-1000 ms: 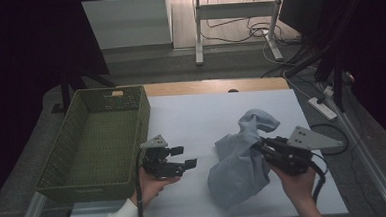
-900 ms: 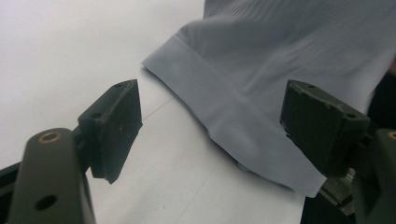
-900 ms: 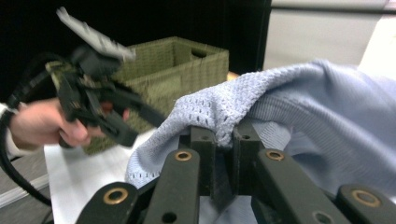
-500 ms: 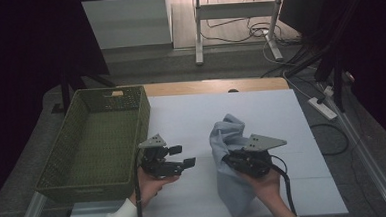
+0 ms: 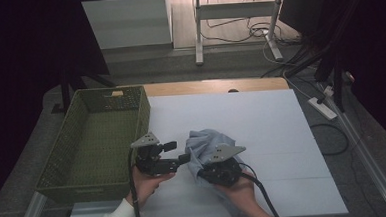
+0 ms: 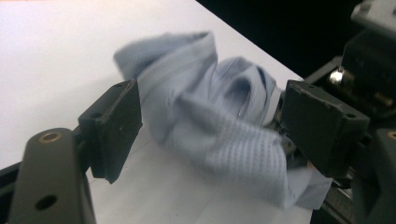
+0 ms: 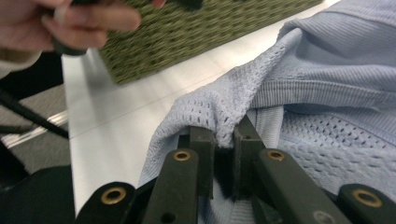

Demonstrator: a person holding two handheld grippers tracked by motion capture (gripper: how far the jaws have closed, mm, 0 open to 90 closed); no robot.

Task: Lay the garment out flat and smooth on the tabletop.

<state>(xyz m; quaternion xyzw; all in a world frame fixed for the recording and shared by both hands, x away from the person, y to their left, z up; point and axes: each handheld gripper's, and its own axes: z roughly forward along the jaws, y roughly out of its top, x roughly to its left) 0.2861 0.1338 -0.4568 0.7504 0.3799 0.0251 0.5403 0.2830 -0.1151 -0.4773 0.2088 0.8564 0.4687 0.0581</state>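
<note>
Right gripper (image 7: 223, 140) fingers pinching blue garment (image 5: 208, 143), left gripper (image 6: 210, 121) fingers spread wide, empty

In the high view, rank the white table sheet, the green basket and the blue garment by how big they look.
1. white table sheet
2. green basket
3. blue garment, bunched up and partly hidden by the right gripper, so its true spread is unsure.

Table: white sheet (image 5: 262, 130) over a wooden top (image 5: 215, 86).
Floor: grey, cables (image 5: 327, 136) trailing at right.
Power strip (image 5: 322, 107): white, right of table.
Far frame: metal legs (image 5: 197, 33).
Surroundings: dark.
</note>
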